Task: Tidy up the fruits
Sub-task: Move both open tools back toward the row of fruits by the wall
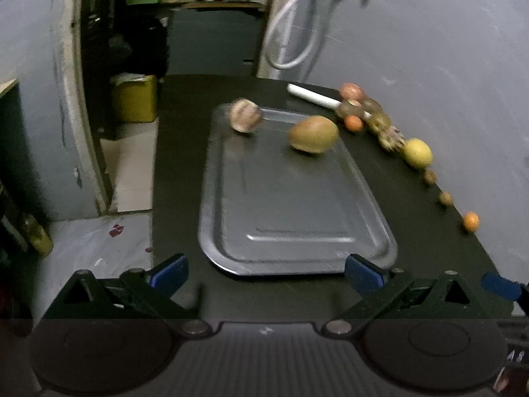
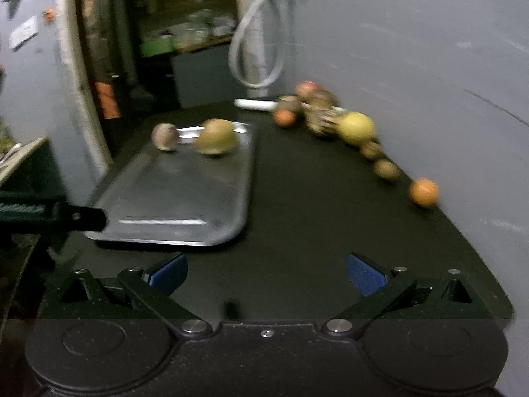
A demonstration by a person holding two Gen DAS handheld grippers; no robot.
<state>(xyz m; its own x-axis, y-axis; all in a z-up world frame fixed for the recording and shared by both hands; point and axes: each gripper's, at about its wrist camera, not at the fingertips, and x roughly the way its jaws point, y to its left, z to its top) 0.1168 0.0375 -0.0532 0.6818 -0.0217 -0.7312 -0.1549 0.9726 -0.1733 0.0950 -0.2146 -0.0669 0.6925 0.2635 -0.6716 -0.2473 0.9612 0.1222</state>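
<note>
**Black table, metal tray and fruit row by a grey wall**

A black table (image 1: 178, 165) stands against a grey wall (image 1: 446, 49). A metal tray (image 1: 291, 205) lies flat on it. Two fruits rest at the tray's far end: a green-brown mango (image 1: 313, 134) and a round, pale brown fruit (image 1: 245, 115), slightly apart. Along the wall edge, off the tray, runs a row: a yellow lemon (image 1: 418, 153), two small brown fruits (image 1: 429, 176) (image 1: 446, 198), a small orange fruit (image 1: 470, 221), and a blurred cluster (image 1: 360, 109) over a white bar (image 1: 310, 95).

The left gripper (image 1: 266, 273) is spread wide and empty at the tray's near edge. The right gripper (image 2: 267, 273) is likewise spread and empty, above bare table.
</note>
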